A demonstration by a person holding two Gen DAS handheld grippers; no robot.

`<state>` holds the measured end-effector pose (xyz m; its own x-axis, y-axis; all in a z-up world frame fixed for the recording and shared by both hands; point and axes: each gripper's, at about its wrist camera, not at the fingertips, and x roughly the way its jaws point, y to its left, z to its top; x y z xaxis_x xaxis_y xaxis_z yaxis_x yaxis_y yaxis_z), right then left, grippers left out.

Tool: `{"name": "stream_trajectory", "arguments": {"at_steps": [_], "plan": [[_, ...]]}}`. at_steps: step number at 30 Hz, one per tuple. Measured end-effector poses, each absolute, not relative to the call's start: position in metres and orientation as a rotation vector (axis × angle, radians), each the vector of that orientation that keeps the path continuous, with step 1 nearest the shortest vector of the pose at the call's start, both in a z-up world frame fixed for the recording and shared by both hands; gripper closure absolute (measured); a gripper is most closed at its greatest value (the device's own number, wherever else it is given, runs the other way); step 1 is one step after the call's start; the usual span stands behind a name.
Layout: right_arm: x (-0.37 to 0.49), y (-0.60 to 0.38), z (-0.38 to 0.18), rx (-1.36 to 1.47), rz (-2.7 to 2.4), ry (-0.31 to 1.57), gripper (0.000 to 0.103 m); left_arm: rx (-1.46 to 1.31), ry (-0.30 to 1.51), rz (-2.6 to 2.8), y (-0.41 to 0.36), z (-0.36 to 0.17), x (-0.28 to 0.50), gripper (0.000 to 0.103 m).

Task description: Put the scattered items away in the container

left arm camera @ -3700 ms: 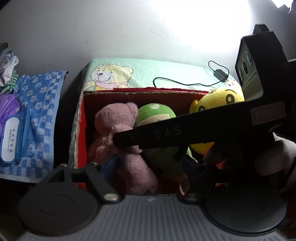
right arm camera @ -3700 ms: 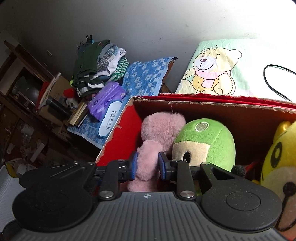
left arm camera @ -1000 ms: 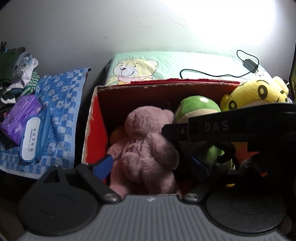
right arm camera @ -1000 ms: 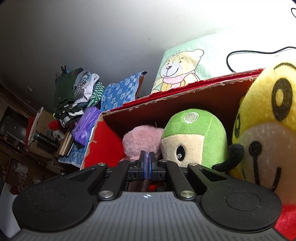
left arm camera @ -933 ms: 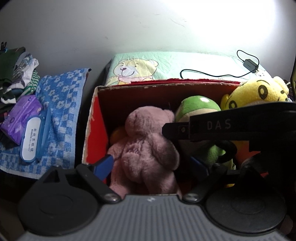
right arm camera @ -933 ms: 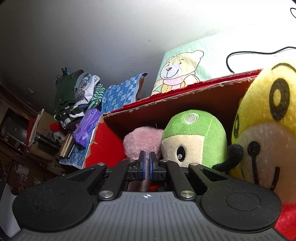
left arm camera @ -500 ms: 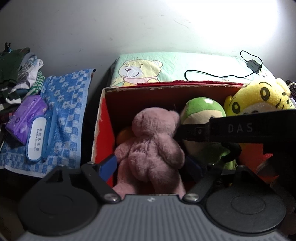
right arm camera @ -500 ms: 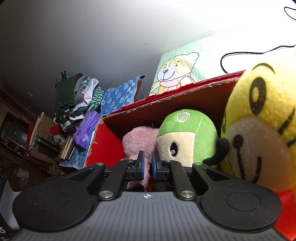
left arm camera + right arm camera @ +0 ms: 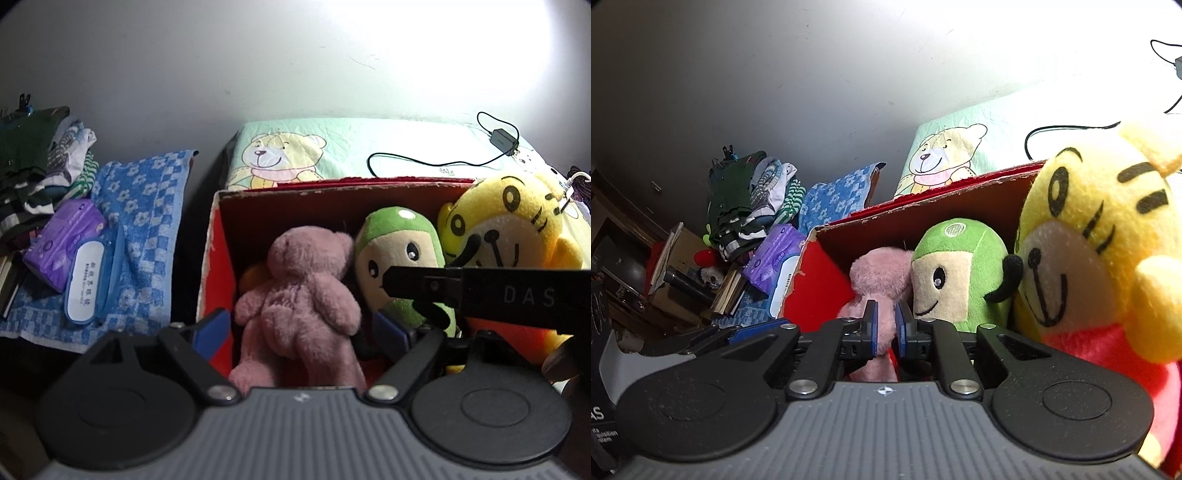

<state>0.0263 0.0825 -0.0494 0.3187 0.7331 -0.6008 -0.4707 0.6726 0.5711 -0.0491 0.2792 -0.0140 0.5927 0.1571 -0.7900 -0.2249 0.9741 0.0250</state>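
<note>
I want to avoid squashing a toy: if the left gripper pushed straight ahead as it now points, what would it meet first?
Most likely the pink teddy bear: it sits back-on in the red box, right between the open fingers of the left gripper. Depth is hard to judge.

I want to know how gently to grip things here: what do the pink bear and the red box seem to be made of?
Pink bear: soft plush, judging by its fuzzy matted pile; the stuffing can't be seen. Red box: apparently cardboard with a red outer face, since its torn top edge is ragged and the inside walls look plain brown.
</note>
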Motion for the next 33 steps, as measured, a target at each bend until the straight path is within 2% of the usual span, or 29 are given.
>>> {"name": "stream_trajectory", "arguments": {"at_steps": [19, 33], "plan": [[-0.001, 0.061, -0.041, 0.296, 0.834, 0.894, 0.087, -0.074, 0.881, 0.279, 0.258, 0.003, -0.078, 0.011], [-0.007, 0.026, -0.031, 0.290, 0.908, 0.879, 0.084, -0.092, 0.871, 0.313, 0.214, 0.014, -0.092, 0.008]]}}
